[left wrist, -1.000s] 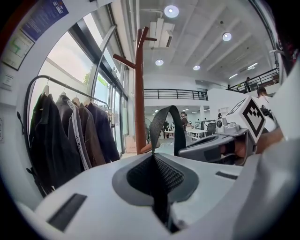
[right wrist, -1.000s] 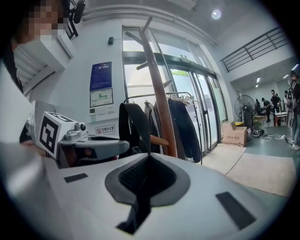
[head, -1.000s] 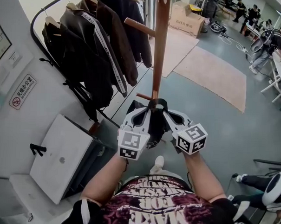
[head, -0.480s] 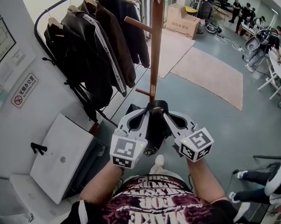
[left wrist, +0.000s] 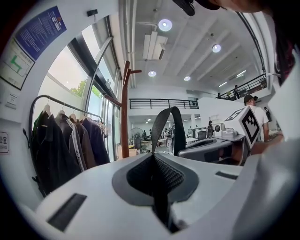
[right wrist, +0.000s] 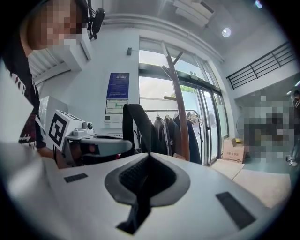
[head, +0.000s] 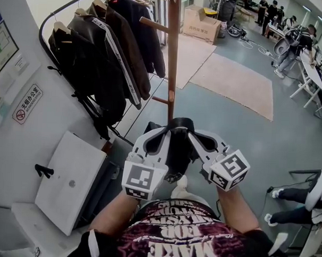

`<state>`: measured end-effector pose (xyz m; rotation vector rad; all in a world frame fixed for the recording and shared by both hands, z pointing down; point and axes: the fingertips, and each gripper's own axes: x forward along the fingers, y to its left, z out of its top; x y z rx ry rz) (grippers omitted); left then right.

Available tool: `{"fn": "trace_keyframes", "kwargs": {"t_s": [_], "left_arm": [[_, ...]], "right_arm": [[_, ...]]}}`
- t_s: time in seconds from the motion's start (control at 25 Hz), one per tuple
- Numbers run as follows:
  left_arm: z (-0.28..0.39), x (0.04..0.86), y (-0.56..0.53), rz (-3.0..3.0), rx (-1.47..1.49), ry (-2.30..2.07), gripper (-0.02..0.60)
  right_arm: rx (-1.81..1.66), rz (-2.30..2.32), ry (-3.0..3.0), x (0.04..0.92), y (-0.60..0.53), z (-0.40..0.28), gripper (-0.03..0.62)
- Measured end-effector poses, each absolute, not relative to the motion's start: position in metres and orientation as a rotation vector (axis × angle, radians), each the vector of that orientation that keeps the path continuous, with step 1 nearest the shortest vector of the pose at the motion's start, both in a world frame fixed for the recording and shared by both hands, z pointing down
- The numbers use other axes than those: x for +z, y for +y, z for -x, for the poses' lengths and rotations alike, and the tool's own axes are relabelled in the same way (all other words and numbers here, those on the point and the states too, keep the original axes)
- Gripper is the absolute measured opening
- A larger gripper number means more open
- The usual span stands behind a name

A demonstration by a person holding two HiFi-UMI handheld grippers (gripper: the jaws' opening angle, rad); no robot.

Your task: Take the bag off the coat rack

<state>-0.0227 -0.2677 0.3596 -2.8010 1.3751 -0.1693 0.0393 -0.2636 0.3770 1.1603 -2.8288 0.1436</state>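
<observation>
A black bag (head: 176, 152) hangs between my two grippers, just in front of the person's chest. Its strap (head: 181, 122) arches up between them, a short way on the near side of the wooden coat rack pole (head: 171, 51) and its low peg (head: 161, 100). My left gripper (head: 169, 132) is shut on the strap (left wrist: 171, 126) from the left. From the right, my right gripper (head: 191, 133) is shut on the same strap (right wrist: 136, 122). The strap runs down into the closed jaws of both. The pole (left wrist: 124, 108) stands behind the strap loop.
A rail of dark jackets (head: 100, 59) hangs at the left against the wall. A white cabinet (head: 68, 180) stands at lower left. Beyond the pole are rugs (head: 237, 80) and a cardboard box (head: 200, 23). People and desks are at the far right.
Both grippers and the bag have drawn back from the pole toward the person's body. The strap loop, which sat close to the pole's low peg, now stands apart from it.
</observation>
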Motion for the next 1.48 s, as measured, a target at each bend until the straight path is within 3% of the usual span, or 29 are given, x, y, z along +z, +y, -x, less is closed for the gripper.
{"fn": "trace_keyframes", "kwargs": {"t_s": [0.72, 1.48], "left_arm": [[0.038, 0.367, -0.215, 2.809, -0.18, 1.347, 0.009], [0.049, 0.374, -0.233, 2.806, -0.207, 1.367, 0.009]], "right_arm": [[0.142, -1.218, -2.809, 0.386, -0.209, -0.023, 0.007], [0.143, -1.187, -2.804, 0.393, -0.226, -0.011, 0.008]]}}
